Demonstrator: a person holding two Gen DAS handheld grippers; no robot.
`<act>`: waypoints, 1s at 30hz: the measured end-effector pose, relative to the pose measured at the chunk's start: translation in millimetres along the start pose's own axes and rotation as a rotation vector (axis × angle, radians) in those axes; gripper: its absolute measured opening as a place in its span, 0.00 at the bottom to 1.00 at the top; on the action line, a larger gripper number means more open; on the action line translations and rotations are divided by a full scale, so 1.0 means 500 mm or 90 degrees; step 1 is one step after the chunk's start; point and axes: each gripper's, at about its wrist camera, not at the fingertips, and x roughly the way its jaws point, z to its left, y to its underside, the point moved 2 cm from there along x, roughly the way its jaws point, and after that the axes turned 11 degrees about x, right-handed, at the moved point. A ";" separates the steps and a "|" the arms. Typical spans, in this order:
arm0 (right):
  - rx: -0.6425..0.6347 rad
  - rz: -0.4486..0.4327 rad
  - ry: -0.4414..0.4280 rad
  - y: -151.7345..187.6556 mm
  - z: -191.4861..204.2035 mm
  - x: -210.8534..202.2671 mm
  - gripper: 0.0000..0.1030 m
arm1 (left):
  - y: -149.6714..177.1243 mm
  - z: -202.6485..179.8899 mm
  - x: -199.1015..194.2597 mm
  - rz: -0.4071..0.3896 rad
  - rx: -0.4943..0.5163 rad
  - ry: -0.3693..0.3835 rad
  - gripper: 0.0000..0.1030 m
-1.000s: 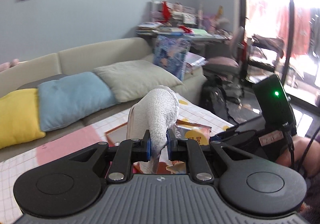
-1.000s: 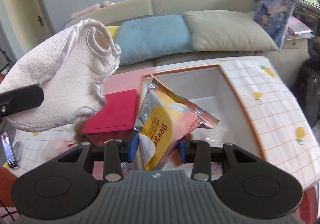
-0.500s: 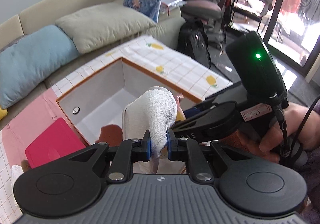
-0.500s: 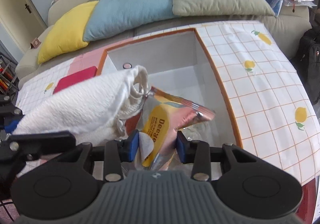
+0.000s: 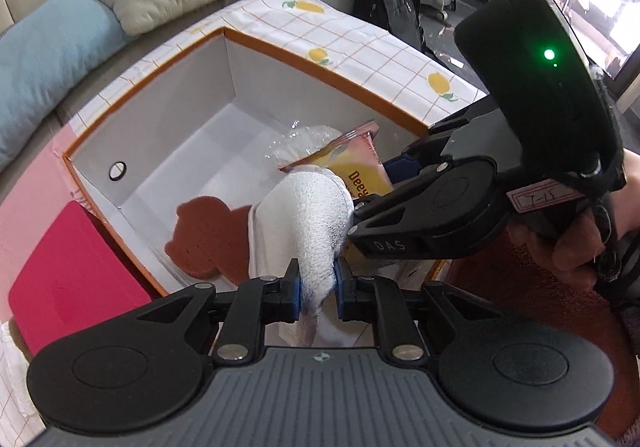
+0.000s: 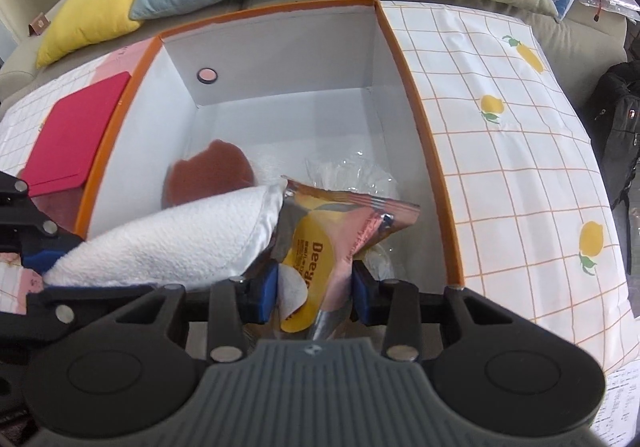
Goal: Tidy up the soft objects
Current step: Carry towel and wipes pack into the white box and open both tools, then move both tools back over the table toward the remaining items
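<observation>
While the left wrist view looks down into the box [image 5: 224, 87], the left gripper [image 5: 316, 289] has its fingers [image 5: 291, 293] pinched nearly together on the lower end of a white towel [image 5: 308, 215], which stands up from the grip and droops over the box's near edge; it looks light and limp, so it should fold and sag wherever it is not held, and a hold on the bunched, thicker part seems safer than one on the satin edge, which may slip; beside it the right gripper [image 5: 394, 171] carries a snack bag [image 5: 360, 171], the two soft things touching; a brown bear-shaped pad [image 5: 208, 235] lies flat on the box floor, and a red lid [image 5: 68, 275] rests on the table left of the box

Seen from the right wrist, the right gripper [image 6: 314, 289] has its fingers [image 6: 267, 291] partly closed, squeezing the snack bag [image 6: 320, 239] across its lower half above the box [image 6: 424, 135]; the bag is probably light, crinkly and slick, puffed with air, so a firm squeeze could crush what is inside; the crimped seam looks like the stiffer place to hold; the towel [image 6: 172, 243] leans against it from the left, and a clear plastic wrapper [image 6: 352, 171] lies on the box floor behind
</observation>
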 end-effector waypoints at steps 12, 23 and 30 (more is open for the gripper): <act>-0.015 0.036 0.024 0.007 0.018 0.008 0.49 | 0.040 0.024 -0.046 -0.042 -0.039 -0.020 0.68; -0.049 0.018 0.095 -0.016 0.051 -0.073 0.71 | 0.088 0.020 -0.151 -0.152 -0.078 -0.027 0.82; -0.065 -0.028 0.152 -0.010 0.069 -0.138 0.77 | 0.132 0.018 -0.215 -0.218 -0.119 -0.029 0.82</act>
